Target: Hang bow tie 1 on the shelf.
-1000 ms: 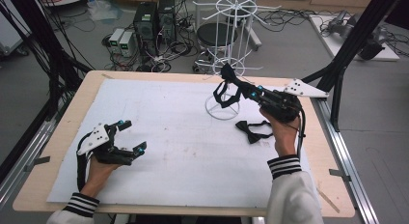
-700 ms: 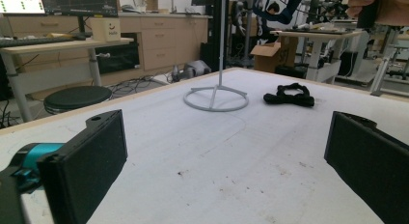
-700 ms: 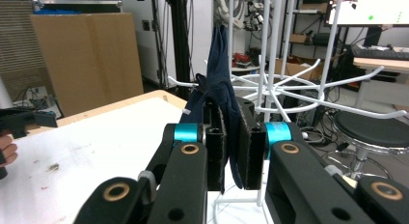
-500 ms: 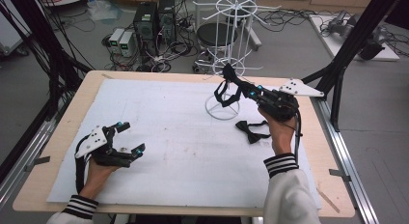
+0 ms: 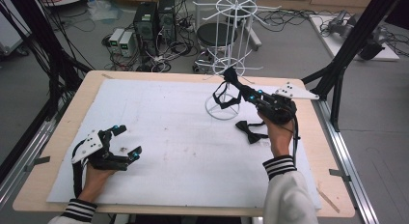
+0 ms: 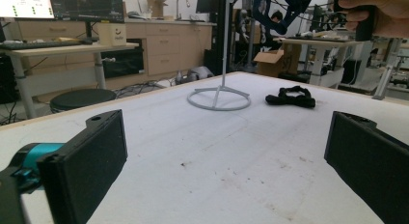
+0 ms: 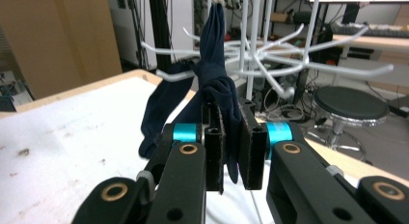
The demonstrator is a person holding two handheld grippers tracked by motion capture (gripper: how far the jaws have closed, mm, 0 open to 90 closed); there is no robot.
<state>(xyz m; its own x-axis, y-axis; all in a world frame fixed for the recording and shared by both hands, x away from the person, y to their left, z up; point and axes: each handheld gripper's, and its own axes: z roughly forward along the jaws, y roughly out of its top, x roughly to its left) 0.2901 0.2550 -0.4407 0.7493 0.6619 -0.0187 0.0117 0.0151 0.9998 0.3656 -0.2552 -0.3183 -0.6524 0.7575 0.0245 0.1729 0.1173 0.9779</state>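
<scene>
My right gripper (image 5: 229, 77) is raised over the table's far right, shut on a dark navy bow tie (image 5: 222, 94) whose strap loops hang below the jaws. It is held right beside the white wire hook rack (image 5: 236, 12). In the right gripper view the jaws (image 7: 231, 137) pinch the tie's knot (image 7: 217, 84), with the rack's hooks (image 7: 289, 55) just behind. A second black bow tie (image 5: 249, 131) lies flat on the white mat near the right wrist, also seen as a bow tie (image 6: 291, 96) from the left gripper view. My left gripper (image 5: 127, 140) rests open at the near left.
The rack's ring base (image 5: 224, 111) stands on the white mat (image 5: 164, 118), which covers a wooden table (image 5: 43, 185). Black frame posts (image 5: 354, 45) rise at both sides. Computers, cables and a stool sit on the floor beyond the far edge.
</scene>
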